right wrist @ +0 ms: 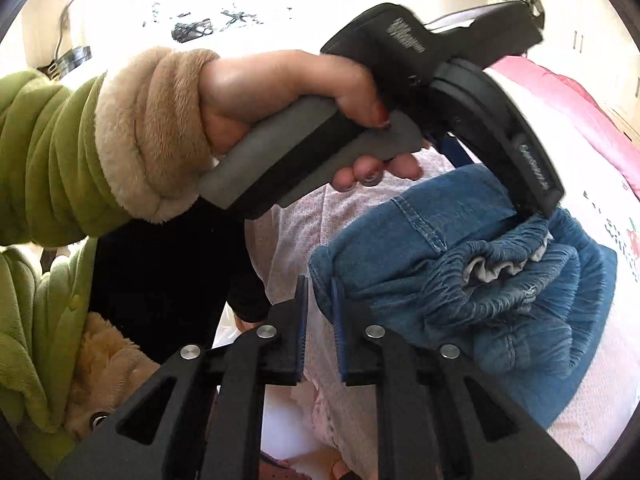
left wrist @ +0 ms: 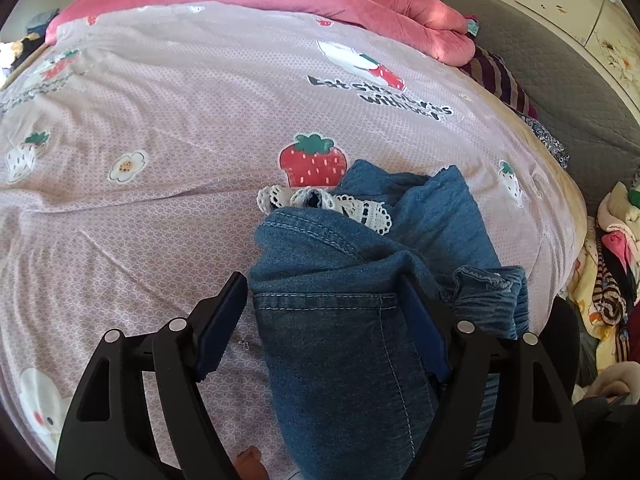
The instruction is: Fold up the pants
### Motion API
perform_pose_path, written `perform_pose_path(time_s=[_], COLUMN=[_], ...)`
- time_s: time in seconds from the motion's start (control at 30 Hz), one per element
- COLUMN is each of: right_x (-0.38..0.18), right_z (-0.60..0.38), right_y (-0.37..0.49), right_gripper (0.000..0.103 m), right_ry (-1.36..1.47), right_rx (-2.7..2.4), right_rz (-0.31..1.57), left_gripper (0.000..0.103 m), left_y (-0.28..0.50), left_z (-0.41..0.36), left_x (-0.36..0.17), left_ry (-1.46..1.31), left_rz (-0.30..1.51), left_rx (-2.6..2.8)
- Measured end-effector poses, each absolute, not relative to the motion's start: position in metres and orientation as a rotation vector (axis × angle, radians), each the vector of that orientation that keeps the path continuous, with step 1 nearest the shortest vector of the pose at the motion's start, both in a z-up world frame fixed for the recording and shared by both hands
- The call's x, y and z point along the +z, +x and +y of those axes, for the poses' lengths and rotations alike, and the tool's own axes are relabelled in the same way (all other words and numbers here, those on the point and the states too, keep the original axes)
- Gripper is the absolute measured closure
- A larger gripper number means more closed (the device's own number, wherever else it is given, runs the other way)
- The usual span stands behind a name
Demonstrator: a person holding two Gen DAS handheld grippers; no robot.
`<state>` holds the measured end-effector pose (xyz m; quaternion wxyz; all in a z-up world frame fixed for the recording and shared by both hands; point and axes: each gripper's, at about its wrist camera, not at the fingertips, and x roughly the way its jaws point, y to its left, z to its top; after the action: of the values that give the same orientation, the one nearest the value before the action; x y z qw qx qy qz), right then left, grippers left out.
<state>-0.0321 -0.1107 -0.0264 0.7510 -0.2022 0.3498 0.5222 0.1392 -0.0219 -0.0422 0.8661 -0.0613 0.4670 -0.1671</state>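
Left gripper (left wrist: 324, 312) spread wide over the folded jeans (left wrist: 360, 280), right gripper (right wrist: 320, 320) nearly closed, empty, beside the denim

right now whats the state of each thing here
pants: bunched, partly folded on the bed
lace trim: peeking out under the denim
left gripper: jaws wide, straddling the pants, not pinching
right gripper: jaws nearly shut, nothing clearly between them
bedsheet: spread, lightly creased
pink quilt: rolled at far edge
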Motion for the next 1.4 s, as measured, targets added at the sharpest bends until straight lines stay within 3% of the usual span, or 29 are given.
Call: perform_pose_path(time_s=[0.13,0.37,0.53,1.0,1.17,1.33,1.4], right_x=[-0.008,0.028,0.016,-0.038,-0.004,0.024,0.023], right_z=[-0.124,-0.137,-0.140,-0.155,-0.173,-0.210,-0.225], right_y=[-0.033,-0.036,-0.024,0.010,0.000,0.004,0.013], right_gripper=[0.070,0.062,0.055,0.053,0.038,0.016,0.013], right_ry=[-0.363,-0.294,-0.289,-0.115,-0.056,-0.030,-0.007], right_rx=[1.152,1.119,1.054,0.878,0.942,0.791,0.718], right_rz=[0.733,0.614,0.686,0.928,0.846,0.736,0.741], left_gripper=[0.033,0.033,0.033,0.030,0.026,0.021,0.019], left_y=[0.135,0.131,0.130,0.142,0.126,0.100,0.091], left_z=[-0.023,-0.024,-0.023,-0.007,0.009,0.028,0.031], left_x=[-0.036,-0.025,-0.023,-0.033,-0.018,-0.001,0.001], left_ry=[-0.113,-0.089,-0.078,-0.105,-0.166,-0.228,-0.228], left_rz=[0.952,0.923,0.915,0.888,0.833,0.800,0.796], left_rx=[-0.340,-0.323,-0.311,-0.262,-0.257,-0.240,-0.232])
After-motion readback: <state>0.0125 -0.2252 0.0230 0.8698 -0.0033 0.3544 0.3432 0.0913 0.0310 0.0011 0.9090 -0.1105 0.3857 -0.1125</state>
